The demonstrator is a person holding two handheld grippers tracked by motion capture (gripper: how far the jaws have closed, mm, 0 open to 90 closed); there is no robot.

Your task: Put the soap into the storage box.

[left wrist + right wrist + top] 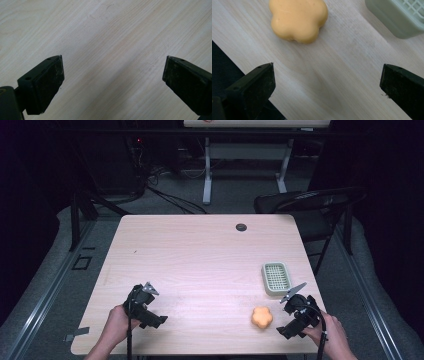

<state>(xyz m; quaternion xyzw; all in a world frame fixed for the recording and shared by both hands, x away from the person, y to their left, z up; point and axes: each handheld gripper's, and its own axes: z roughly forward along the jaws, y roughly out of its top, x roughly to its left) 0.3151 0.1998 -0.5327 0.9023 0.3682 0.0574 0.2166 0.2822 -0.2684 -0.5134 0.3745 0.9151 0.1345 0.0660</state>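
Observation:
An orange flower-shaped block [262, 317] [298, 18] lies on the wooden table [200, 265] near its front right. Behind it sits a pale green dish with a grid insert [276, 277] [398, 17]. My right gripper [290, 317] [327, 87] hovers just right of the block, jaws wide apart with bare wood between them. At the front left, my left gripper [150, 312] [112, 80] is open too, over bare tabletop with nothing between its jaws.
A small dark round cap [241, 227] is set in the table near the far edge. A black chair [310, 207] stands beyond the right corner, a white table frame [245, 160] behind. The front edge lies close under both hands.

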